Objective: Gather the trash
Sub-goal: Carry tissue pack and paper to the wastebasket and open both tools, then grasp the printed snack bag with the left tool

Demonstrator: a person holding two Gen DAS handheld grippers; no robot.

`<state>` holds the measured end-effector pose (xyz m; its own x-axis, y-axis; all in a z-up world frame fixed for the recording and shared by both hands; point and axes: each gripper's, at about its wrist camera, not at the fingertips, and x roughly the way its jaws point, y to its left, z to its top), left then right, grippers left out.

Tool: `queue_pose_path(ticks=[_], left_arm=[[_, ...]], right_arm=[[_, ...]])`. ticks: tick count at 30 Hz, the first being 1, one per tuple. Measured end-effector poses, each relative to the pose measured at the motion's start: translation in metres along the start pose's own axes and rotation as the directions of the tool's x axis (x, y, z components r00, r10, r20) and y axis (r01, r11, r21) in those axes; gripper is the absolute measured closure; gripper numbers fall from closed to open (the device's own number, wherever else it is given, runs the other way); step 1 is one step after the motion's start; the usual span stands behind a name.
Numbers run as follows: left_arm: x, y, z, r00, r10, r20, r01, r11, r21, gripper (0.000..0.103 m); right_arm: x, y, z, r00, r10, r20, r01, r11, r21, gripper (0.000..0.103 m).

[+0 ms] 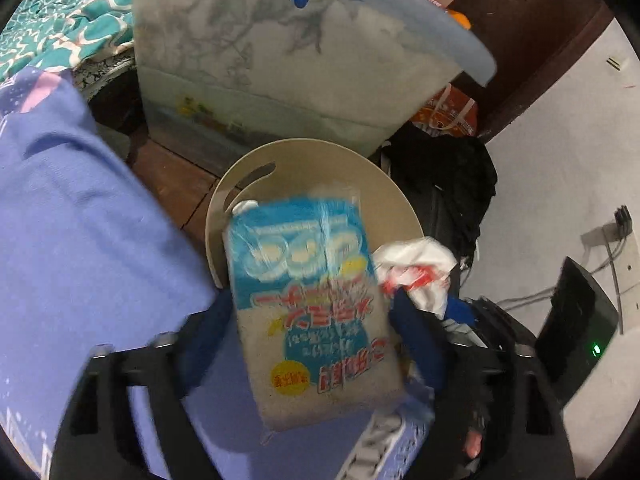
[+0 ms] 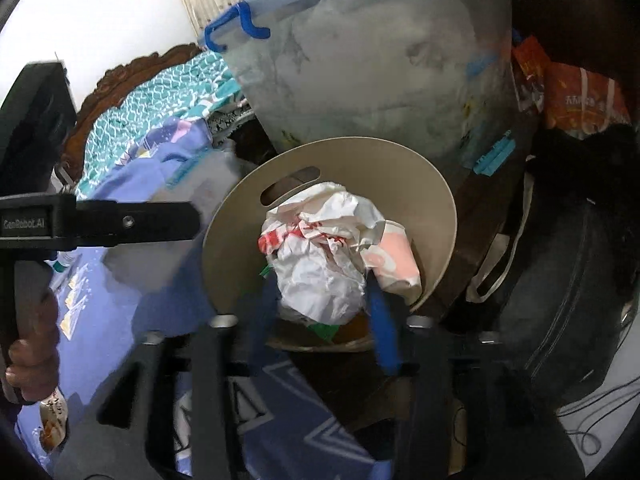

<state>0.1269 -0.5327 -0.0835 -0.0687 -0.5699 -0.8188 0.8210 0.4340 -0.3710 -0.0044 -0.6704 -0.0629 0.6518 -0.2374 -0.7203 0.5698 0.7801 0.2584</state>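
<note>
Blue fingers (image 1: 208, 332) of the left gripper (image 1: 308, 332) clamp a blue-and-white printed packet (image 1: 312, 312) by its sides, held over the beige bin (image 1: 320, 160), likely for dropping; the right gripper (image 2: 324, 304) pinches a crumpled white-and-red plastic bag (image 2: 320, 256) above the same bin's rim (image 2: 440, 208), its 2 fingers closed on it, beside the purple bedsheet (image 1: 80, 220) edge

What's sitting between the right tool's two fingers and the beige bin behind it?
In the right wrist view, the crumpled white and red plastic bag fills that stretch, clamped by the right tool in front of the beige bin.
</note>
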Motion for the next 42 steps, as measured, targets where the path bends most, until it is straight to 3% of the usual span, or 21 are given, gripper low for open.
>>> queue_pose_path(ticks=[5,8,13,16,18,20,23,26,28,30,33,35,39,42], left_arm=[[-0.015,0.026,-0.002,0.997,-0.065,0.045,0.07,0.99,-0.123,0.012],[-0.04,0.046,-0.013,0.995,-0.061,0.081,0.072,0.985,-0.154,0.012],[-0.089,0.084,-0.062,0.993,-0.02,0.12,0.041,0.983,-0.177,0.012],[-0.116,0.115,-0.106,0.993,-0.013,0.121,0.04,0.974,-0.221,0.012],[-0.14,0.138,-0.139,0.99,0.035,0.137,0.001,0.967,-0.255,0.013],[-0.164,0.16,-0.17,0.982,0.102,0.161,-0.05,0.953,-0.3,0.013],[-0.196,0.192,-0.213,0.971,0.17,0.167,-0.095,0.919,-0.382,0.013],[-0.227,0.221,-0.255,0.962,0.195,0.19,-0.081,0.871,-0.484,0.013],[-0.241,0.229,-0.277,0.961,0.188,0.201,-0.058,0.853,-0.518,0.013],[-0.247,0.224,-0.293,0.964,0.166,0.208,-0.04,0.863,-0.504,0.014],[-0.24,0.212,-0.307,0.977,0.079,0.198,0.023,0.885,-0.466,0.021],[-0.23,0.204,-0.311,0.982,-0.008,0.189,0.092,0.891,-0.444,0.028],[-0.216,0.183,-0.31,0.979,-0.088,0.182,0.153,0.911,-0.383,0.032],[-0.204,0.17,-0.307,0.971,-0.173,0.163,0.221,0.908,-0.355,0.036]], right_arm=[[-0.011,-0.001,-0.003,0.998,-0.009,0.064,0.006,0.999,0.037,0.03],[-0.019,0.001,-0.008,0.996,0.003,0.09,-0.01,0.997,0.073,0.03],[-0.031,0.02,-0.012,0.992,0.056,0.11,-0.062,0.996,0.058,0.03],[-0.031,0.043,-0.015,0.99,0.102,0.094,-0.104,0.994,0.015,0.031],[-0.032,0.062,-0.017,0.988,0.13,0.083,-0.128,0.991,-0.024,0.037],[-0.031,0.086,-0.022,0.983,0.175,0.058,-0.172,0.984,-0.056,0.042],[-0.021,0.128,-0.034,0.957,0.287,-0.038,-0.289,0.953,-0.093,0.049],[-0.016,0.17,-0.057,0.926,0.351,-0.141,-0.372,0.914,-0.162,0.061],[-0.02,0.193,-0.075,0.905,0.379,-0.192,-0.415,0.886,-0.206,0.063],[-0.029,0.212,-0.096,0.88,0.406,-0.246,-0.461,0.854,-0.24,0.063],[-0.045,0.233,-0.126,0.864,0.409,-0.294,-0.491,0.814,-0.31,0.063],[-0.052,0.245,-0.144,0.875,0.376,-0.305,-0.473,0.798,-0.373,0.064],[-0.059,0.252,-0.168,0.92,0.297,-0.256,-0.385,0.808,-0.446,0.068],[-0.063,0.243,-0.17,0.917,0.315,-0.243,-0.391,0.824,-0.41,0.068]])
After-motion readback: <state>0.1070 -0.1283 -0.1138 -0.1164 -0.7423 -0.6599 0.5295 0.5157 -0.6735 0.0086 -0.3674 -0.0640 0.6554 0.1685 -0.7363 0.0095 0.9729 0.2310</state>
